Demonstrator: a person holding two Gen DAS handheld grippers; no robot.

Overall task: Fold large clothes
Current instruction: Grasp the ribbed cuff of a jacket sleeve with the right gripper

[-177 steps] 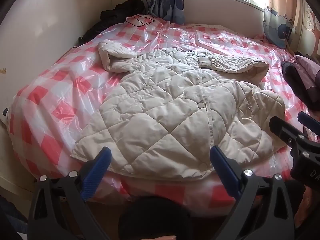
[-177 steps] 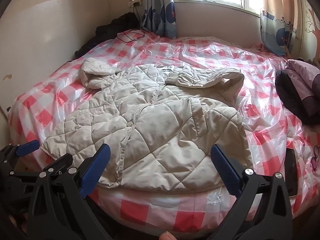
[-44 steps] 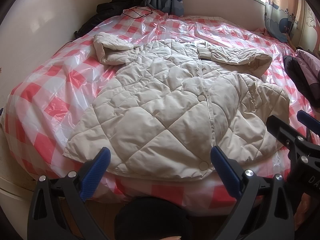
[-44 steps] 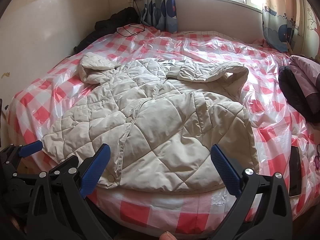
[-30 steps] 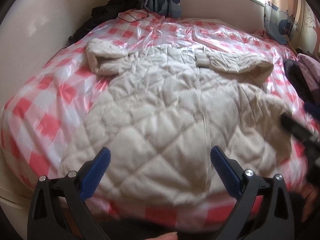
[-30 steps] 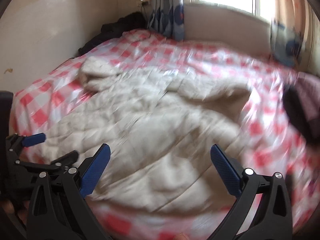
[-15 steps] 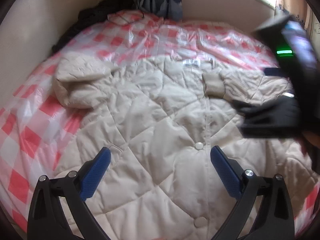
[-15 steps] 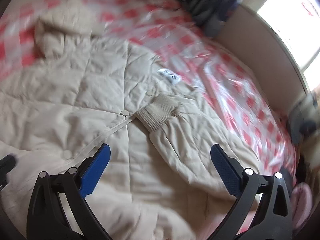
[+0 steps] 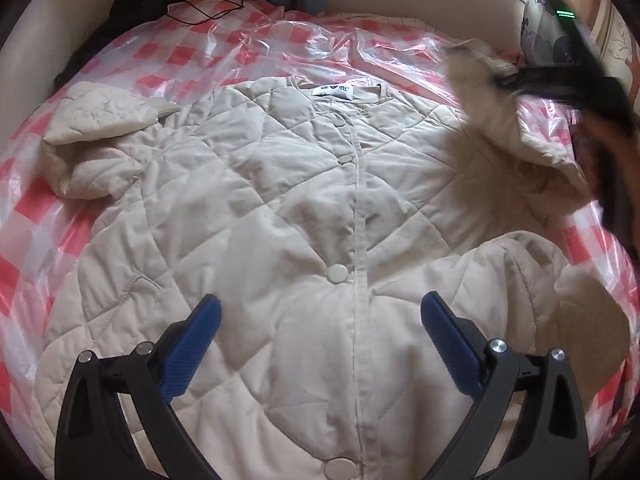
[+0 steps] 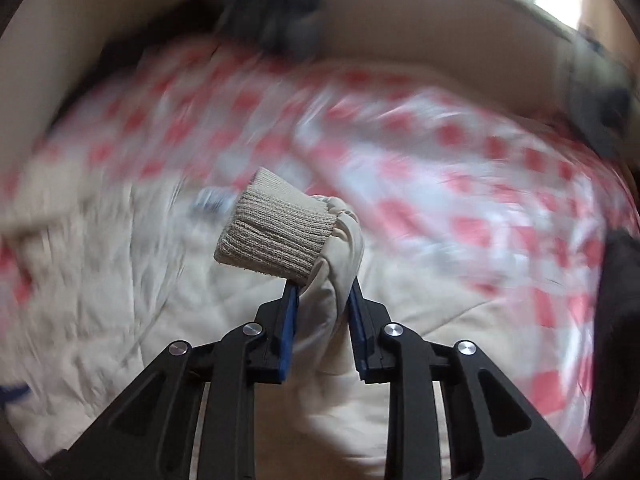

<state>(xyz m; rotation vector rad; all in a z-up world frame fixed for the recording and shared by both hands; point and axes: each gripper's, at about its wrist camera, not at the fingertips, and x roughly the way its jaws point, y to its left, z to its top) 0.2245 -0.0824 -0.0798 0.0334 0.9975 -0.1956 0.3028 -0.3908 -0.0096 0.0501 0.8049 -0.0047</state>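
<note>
On the bed (image 9: 180, 54), whose red-and-white checked cover lies under a sheet of clear plastic, a cream quilted jacket (image 9: 280, 208) is spread front-up, snapped shut down the middle, its white neck label (image 9: 332, 90) pointing toward the far wall. The jacket's sleeve on the left of the left wrist view (image 9: 96, 136) is bent back on itself and rests on the plastic beside the shoulder.

The left gripper (image 9: 320, 320) hovers over the lower front of the jacket with its blue-padded fingers (image 9: 192, 340) spread wide — nothing between them, and they touch no cloth that can be seen.

The right gripper (image 10: 322, 300) is clamped on the other sleeve just behind its ribbed knit cuff (image 10: 276, 232); the cuff juts up and to the left past the fingertips, and bunched cream fabric fills the gap between the blue pads. In the left wrist view this gripper (image 9: 504, 78) appears as a dark, smeared shape at the upper right, with the sleeve (image 9: 480, 92) lifted off the bed (the background of the right wrist view is heavily blurred, so little else there can be read).

Dark clothing (image 9: 132, 4) is heaped at the far left corner of the bed, and a black cable (image 9: 208, 10) lies on the cover beside it — both well apart from the jacket.
</note>
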